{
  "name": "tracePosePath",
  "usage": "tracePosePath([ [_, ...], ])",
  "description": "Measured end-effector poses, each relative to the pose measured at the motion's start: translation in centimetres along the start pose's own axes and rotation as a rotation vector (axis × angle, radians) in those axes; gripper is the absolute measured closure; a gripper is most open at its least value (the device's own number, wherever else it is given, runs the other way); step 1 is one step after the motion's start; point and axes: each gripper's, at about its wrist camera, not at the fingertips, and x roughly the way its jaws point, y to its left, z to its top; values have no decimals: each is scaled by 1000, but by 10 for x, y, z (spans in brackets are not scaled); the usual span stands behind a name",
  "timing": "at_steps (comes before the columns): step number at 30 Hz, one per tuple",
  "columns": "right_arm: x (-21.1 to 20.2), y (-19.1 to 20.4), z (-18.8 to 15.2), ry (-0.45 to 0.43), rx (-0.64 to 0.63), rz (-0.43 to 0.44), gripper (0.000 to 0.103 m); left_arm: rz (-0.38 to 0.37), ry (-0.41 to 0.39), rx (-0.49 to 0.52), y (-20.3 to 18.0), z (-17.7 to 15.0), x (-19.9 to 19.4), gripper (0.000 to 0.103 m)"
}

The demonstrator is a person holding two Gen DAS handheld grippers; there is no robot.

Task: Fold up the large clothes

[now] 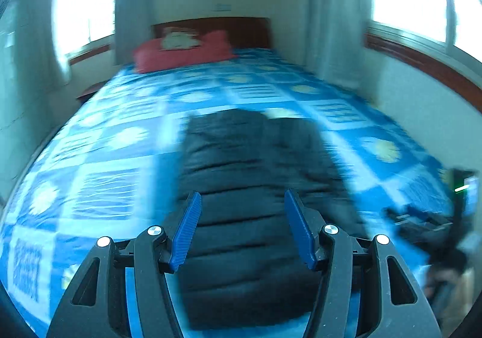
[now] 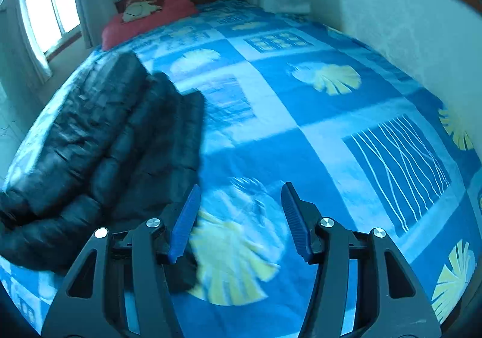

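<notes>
A black quilted puffer jacket [image 1: 250,187] lies lengthwise on the bed, folded into a long strip. My left gripper [image 1: 242,201] is open and empty, hovering above the jacket's near half. In the right wrist view the jacket [image 2: 99,139] lies at the left, its layers stacked. My right gripper [image 2: 239,195] is open and empty above the bedspread, just right of the jacket's near edge. The other gripper [image 1: 421,223] shows blurred at the left wrist view's right edge.
The bed has a blue patterned bedspread [image 2: 301,115] with yellow shell shapes. A red pillow [image 1: 183,51] lies by the dark wooden headboard [image 1: 241,27]. A wall [image 2: 391,21] runs along the bed's right side. Windows with curtains [image 1: 334,15] stand left and right.
</notes>
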Motion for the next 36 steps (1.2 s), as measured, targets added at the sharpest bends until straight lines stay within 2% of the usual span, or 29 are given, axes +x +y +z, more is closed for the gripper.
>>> tracePosePath([
  [3, -3, 24, 14, -17, -14, 45, 39, 48, 44, -82, 42, -12, 19, 46],
  [6, 5, 53, 28, -3, -24, 114, 31, 62, 85, -144, 68, -26, 36, 46],
  [13, 43, 84, 32, 124, 17, 187, 26, 17, 127, -176, 86, -46, 60, 46],
  [14, 47, 86, 30, 142, 22, 206, 30, 10, 134, -174, 86, -48, 63, 46],
  [15, 51, 88, 28, 164, 28, 241, 59, -1, 140, -173, 85, -49, 66, 46],
  [16, 53, 88, 27, 172, 23, 243, 74, -11, 141, -173, 84, -50, 66, 46],
  [18, 50, 86, 29, 153, 1, 242, 81, -32, 137, -172, 81, -48, 66, 46],
  [21, 47, 64, 36, 125, 20, 206, 84, -75, 117, -158, 74, -42, 63, 46],
  [24, 58, 38, 33, 136, 31, 153, 84, -111, 103, -104, 55, -35, 66, 46],
  [28, 79, 18, 23, 183, 21, 151, 81, -154, 148, -61, 25, -36, 84, 45],
  [33, 104, 14, 15, 211, 6, 155, 78, -83, 199, 13, 5, -44, 115, 42],
  [36, 110, 12, 13, 211, 30, 169, 74, -77, 206, 12, 3, -48, 121, 42],
])
